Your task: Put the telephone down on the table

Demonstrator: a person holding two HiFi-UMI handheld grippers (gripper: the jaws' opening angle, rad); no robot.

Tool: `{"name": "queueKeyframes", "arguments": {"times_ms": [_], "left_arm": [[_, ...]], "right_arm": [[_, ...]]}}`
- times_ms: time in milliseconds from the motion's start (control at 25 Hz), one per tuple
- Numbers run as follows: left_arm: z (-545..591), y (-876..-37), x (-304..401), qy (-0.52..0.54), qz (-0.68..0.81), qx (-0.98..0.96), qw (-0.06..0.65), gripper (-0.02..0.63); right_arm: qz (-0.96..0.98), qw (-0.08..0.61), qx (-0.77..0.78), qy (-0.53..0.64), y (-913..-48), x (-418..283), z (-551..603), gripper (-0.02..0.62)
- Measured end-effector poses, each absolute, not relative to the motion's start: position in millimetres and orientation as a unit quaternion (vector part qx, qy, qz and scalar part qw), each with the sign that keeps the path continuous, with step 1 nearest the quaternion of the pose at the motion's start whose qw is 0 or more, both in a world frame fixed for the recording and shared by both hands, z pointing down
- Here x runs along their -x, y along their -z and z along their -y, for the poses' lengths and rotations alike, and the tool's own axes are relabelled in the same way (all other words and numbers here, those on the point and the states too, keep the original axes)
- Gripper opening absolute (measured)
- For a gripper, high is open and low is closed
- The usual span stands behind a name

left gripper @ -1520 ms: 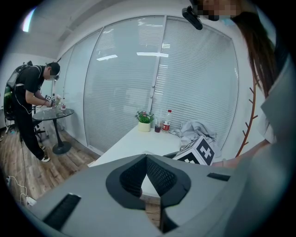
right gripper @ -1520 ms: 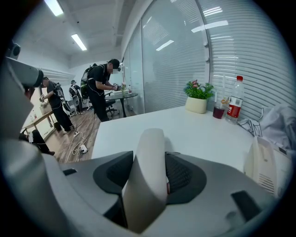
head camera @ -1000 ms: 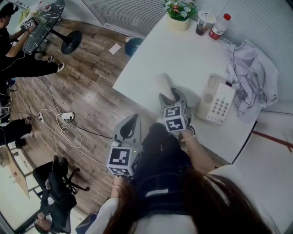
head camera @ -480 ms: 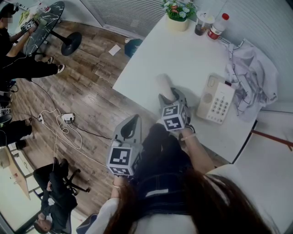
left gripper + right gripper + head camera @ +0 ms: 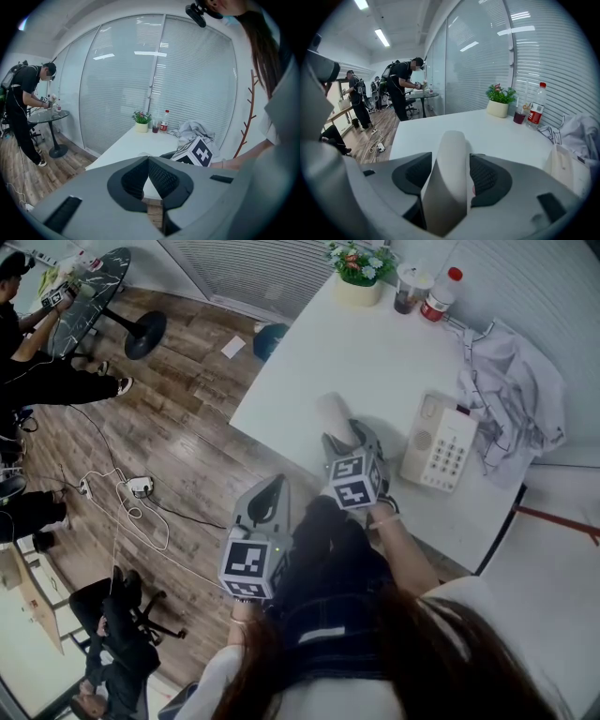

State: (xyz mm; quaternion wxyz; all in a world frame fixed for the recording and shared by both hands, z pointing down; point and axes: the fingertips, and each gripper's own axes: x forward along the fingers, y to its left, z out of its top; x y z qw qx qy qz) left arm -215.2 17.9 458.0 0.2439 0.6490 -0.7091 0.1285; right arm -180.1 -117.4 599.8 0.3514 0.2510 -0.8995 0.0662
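The white telephone base [image 5: 439,442] with its keypad stands on the white table [image 5: 375,343], near the right edge. Its white handset [image 5: 335,414] lies on the tabletop to the left of the base. My right gripper [image 5: 345,434] sits over the handset's near end. In the right gripper view the handset [image 5: 452,138] runs between the jaws of the right gripper [image 5: 449,161]. Those jaws are opening, and a thin gap shows beside the pads. My left gripper [image 5: 274,486] hangs off the table's near edge over the floor. The left gripper [image 5: 148,159] is shut with nothing in it.
At the table's far end stand a flower pot [image 5: 361,282], a cup [image 5: 410,289] and a red-capped bottle [image 5: 438,294]. A crumpled white cloth [image 5: 511,390] lies right of the phone. Cables [image 5: 131,493] trail on the wooden floor, and people work by a round table [image 5: 89,282].
The head view has drifted slightly. The handset and both grippers keep their places.
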Motion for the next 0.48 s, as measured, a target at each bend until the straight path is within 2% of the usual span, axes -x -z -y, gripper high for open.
{"name": "queueKeyframes", "arguments": {"times_ms": [480], "left_arm": [[-10, -443, 209, -0.121, 0.707, -0.661, 0.222, -0.003]], "right_arm": [[0.906, 0.33, -0.259, -0.05, -573, 171, 119, 0.262]]}}
